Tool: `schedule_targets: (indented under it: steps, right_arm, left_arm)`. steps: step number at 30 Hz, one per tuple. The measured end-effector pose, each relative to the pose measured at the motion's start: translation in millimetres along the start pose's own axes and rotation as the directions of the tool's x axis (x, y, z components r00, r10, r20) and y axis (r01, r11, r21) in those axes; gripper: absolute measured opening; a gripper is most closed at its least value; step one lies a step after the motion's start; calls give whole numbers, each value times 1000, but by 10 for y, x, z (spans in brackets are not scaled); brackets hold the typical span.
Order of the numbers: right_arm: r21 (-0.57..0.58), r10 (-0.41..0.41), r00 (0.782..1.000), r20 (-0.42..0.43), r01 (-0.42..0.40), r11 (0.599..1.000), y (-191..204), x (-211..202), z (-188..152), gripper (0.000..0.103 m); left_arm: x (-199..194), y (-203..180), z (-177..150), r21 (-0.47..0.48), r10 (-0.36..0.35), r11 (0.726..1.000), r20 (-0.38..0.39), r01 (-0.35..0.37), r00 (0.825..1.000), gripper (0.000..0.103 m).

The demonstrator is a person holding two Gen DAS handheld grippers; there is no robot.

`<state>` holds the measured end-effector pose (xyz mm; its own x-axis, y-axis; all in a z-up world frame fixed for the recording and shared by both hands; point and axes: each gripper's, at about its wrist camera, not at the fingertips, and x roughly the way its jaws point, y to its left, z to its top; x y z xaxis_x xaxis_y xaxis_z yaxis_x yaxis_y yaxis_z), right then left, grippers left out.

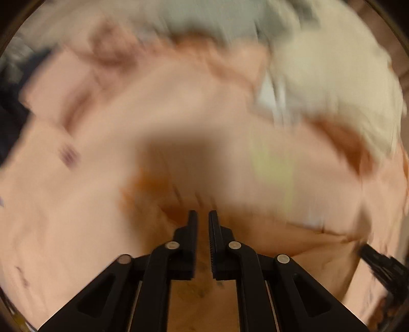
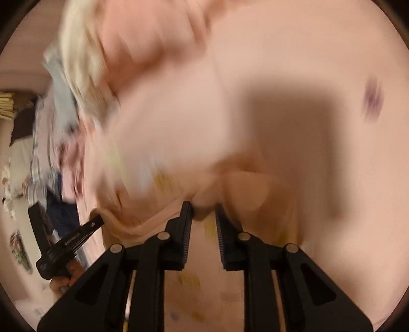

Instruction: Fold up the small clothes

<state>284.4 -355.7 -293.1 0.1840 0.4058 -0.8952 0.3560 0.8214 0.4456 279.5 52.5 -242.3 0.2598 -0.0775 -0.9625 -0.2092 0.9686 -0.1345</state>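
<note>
- Beneath both tongs, filling nearly all of each wrist view: peach garment, rumpled, with a purple mark and yellow print.
- Left gripper: aimed steeply down, jaws pressed almost together, creases of the peach garment gathered at the tips as if pinched.
- Right gripper: also tilted steeply down, jaws narrowed on a bulging fold of the same garment.
- Seen at the right wrist view's left edge: a hand wrapped round the left tool's grip.
- Beyond the garment: cream cloth overlapping its far edge, grey cloth behind, striped cloth heaped beside.
- Heavily smeared throughout; garment type, hems and the surface underneath impossible to make out.
</note>
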Motion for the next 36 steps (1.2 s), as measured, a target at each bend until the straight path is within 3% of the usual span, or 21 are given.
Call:
schedule_targets:
  steps: [2, 3, 4, 5, 6, 7, 9, 12, 17, 20, 25, 30, 33, 35, 36]
  right_arm:
    - [-50, -77, 991, 106, 82, 995, 79, -335, 99, 31]
    - [-78, -89, 985, 148, 101, 992, 94, -518, 78, 42]
    - [-97, -81, 982, 168, 98, 990, 88, -668, 4, 48]
    - [-105, -71, 984, 165, 89, 991, 62, -728, -51, 56]
    - [-110, -64, 987, 150, 81, 991, 8, -778, -160, 57]
    - [-108, -67, 988, 136, 82, 991, -34, -800, -257, 57]
    - [-86, -73, 992, 98, 82, 993, -190, -766, -591, 57]
    - [-35, -81, 997, 16, 81, 996, -469, -627, -1054, 57]
    - [38, -87, 994, -68, 90, 995, -593, -410, -1415, 57]
    - [87, -38, 998, -56, 43, 995, -522, -432, -1513, 57]
    - [49, -20, 999, -49, 23, 999, -245, -492, -1588, 57]
    - [0, -31, 997, -76, 31, 1000, -105, -482, -1693, 57]
    - [-18, -32, 994, -100, 31, 999, -55, -437, -1748, 57]
    - [-45, -46, 993, -106, 42, 998, -13, -415, -1770, 57]
    - [-55, -54, 993, -107, 49, 997, 11, -397, -1771, 57]
  left_arm:
    - [-326, 125, 34, -28, -4, 1000, 91, 7, 996, 9]
    - [-390, 185, -5, -44, -11, 999, 94, 15, 996, 18]
    - [-441, 289, -97, -66, -22, 997, 75, 26, 997, 34]
    - [-439, 346, -213, -83, -27, 996, 48, 31, 999, 41]
    - [-418, 439, -333, -101, -39, 994, 18, 41, 999, 50]
    - [-367, 550, -484, -125, -48, 991, -13, 46, 999, 52]
    - [-225, 663, -746, -170, -58, 984, -76, 44, 995, 52]
    - [-4, 930, -1187, -281, -108, 958, -190, 51, 976, 52]
    - [58, 1058, -1722, -390, -253, 909, -235, 147, 938, 52]
    - [100, 985, -1861, -378, -298, 907, -267, 184, 916, 52]
    - [184, 907, -1843, -409, -343, 885, -246, 224, 906, 52]
    - [247, 947, -1768, -501, -446, 807, -167, 313, 880, 52]
    - [337, 951, -1670, -514, -437, 799, -139, 313, 889, 52]
    - [380, 1007, -1659, -559, -457, 764, -115, 323, 882, 51]
    - [392, 1016, -1650, -570, -462, 751, -95, 332, 882, 43]
